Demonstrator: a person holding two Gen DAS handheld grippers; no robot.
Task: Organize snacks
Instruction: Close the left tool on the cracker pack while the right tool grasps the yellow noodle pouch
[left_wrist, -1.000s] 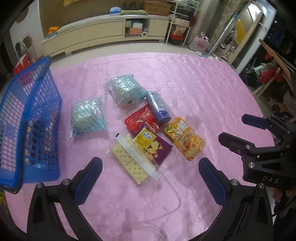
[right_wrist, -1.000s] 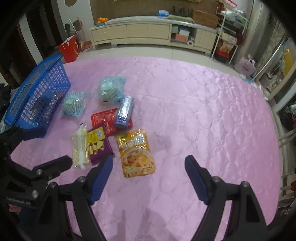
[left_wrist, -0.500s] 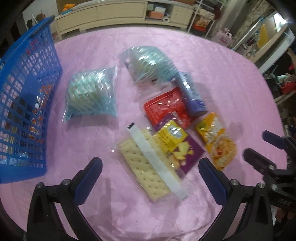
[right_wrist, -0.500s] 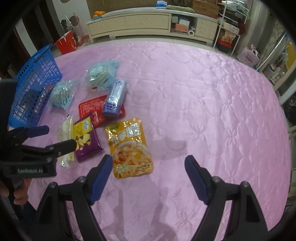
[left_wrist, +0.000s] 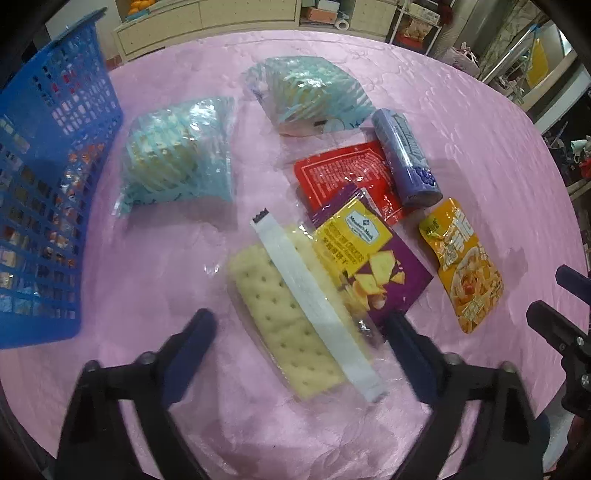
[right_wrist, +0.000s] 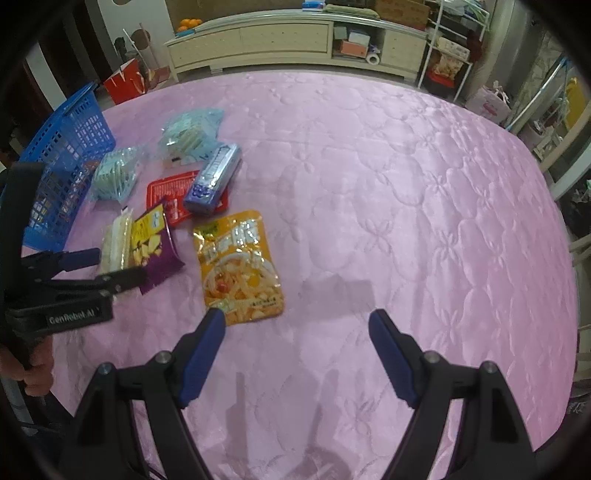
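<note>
A clear pack of crackers with a white strip lies on the pink cloth between the fingers of my left gripper. Its jaws are closing around the pack, with the pads still clear of the crackers. Beside it lie a purple and yellow chip bag, a red packet, a violet roll, an orange pouch and two light-blue bags. My right gripper hangs open over bare cloth, its left fingertip just below the orange pouch.
A blue mesh basket with some packets inside stands at the left edge of the table. The pink quilted cloth stretches bare to the right. A low cabinet and shelves stand behind the table.
My left gripper has sunk toward the crackers and its jaws have narrowed around the pack. My right gripper has crept closer to the orange pouch, still as wide as before.
</note>
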